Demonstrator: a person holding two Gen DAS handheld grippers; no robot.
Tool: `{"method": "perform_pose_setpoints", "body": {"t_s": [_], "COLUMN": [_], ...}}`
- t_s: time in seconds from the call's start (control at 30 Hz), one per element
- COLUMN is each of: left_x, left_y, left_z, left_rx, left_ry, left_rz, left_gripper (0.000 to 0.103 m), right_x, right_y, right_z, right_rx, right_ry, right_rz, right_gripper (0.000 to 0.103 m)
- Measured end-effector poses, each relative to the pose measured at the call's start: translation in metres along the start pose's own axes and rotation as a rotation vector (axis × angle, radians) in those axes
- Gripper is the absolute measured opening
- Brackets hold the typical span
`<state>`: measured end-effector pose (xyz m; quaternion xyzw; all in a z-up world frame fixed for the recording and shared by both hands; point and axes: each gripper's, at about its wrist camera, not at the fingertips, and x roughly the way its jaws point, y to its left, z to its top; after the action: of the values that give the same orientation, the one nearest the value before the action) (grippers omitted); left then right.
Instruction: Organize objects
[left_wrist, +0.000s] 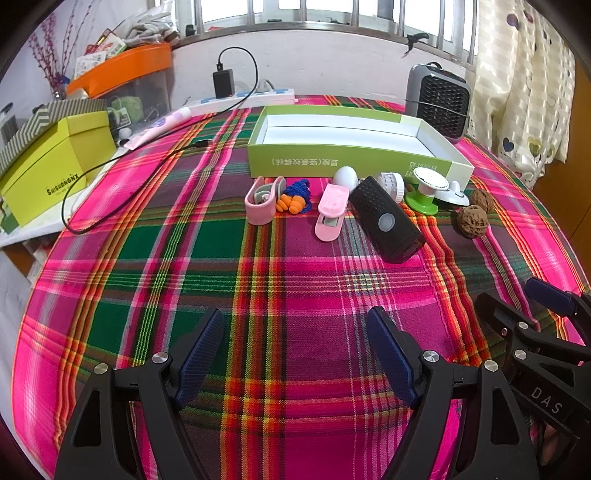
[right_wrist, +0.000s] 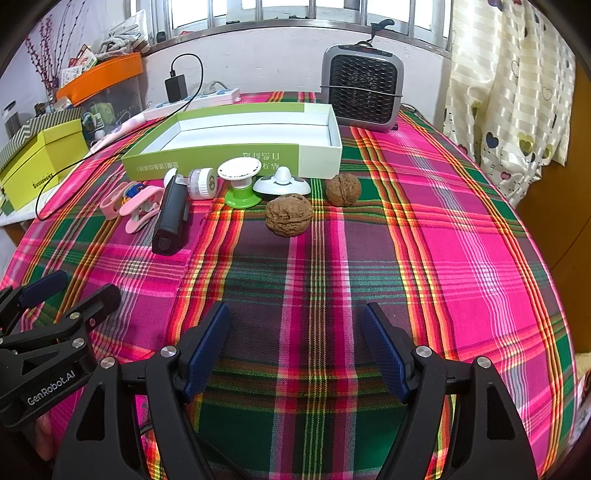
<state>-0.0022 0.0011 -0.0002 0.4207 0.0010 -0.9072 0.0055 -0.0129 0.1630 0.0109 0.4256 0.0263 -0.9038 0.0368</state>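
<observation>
Left wrist view shows the left tongs (left_wrist: 295, 354) spread wide over bare plaid cloth (left_wrist: 258, 266) with nothing between the blue pads, and the right tongs (right_wrist: 295, 350) stand just as wide and empty in their own view. The landmark is the green box (left_wrist: 354, 162), open and empty, lying toward the far side of the bench. All the small things lie in a loose row just in front of its near wall. From the left end of that wall, as the left wrist view has it, come a pink clip (left_wrist: 260, 201), an orange and blue toy (left_wrist: 293, 197) touching it, a second pink clip (left_wrist: 330, 212), and a white egg shape (left_wrist: 346, 178) close against the box. A black torch (left_wrist: 386, 218) lies slanted in front of the box's middle, reaching farthest from it toward the tongs. Behind the torch sits a white round jar (left_wrist: 391, 184). Toward the right end of the wall stand a green and white stand (left_wrist: 424, 192) and a white lid-like piece (left_wrist: 456, 194). Two walnuts (right_wrist: 288, 215) lie near the box's right corner, one (right_wrist: 343, 189) closer to the box than the other, slightly apart from each other. A grey heater (right_wrist: 364, 88) stands behind the box's right end, and a yellow-green carton (left_wrist: 55, 162) sits well off to the box's left.
</observation>
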Motion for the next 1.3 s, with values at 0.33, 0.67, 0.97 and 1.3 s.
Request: {"method": "perform_pose_setpoints", "body": {"t_s": [0.33, 0.67, 0.97, 1.3], "left_x": [0.001, 0.001, 0.004, 0.009], "left_y": [0.000, 0.001, 0.004, 0.018], "left_z": [0.000, 0.001, 0.008, 0.016], "left_rx": [0.003, 0.007, 0.028, 0.028], "left_ry": [0.003, 0.007, 0.024, 0.028], "left_rz": [-0.004, -0.012, -0.036, -0.053], "left_gripper": [0.079, 0.079, 0.079, 0.079], "right_x": [0.000, 0.001, 0.003, 0.007], "right_y": [0.000, -0.001, -0.002, -0.006], "right_z": [0.000, 0.000, 0.004, 0.009], "right_rx": [0.000, -0.005, -0.039, -0.067], "right_ry": [0.000, 0.001, 0.017, 0.028], "right_rz": [0.000, 0.006, 0.038, 0.071], "right_gripper": [0.074, 0.074, 0.074, 0.074]}}
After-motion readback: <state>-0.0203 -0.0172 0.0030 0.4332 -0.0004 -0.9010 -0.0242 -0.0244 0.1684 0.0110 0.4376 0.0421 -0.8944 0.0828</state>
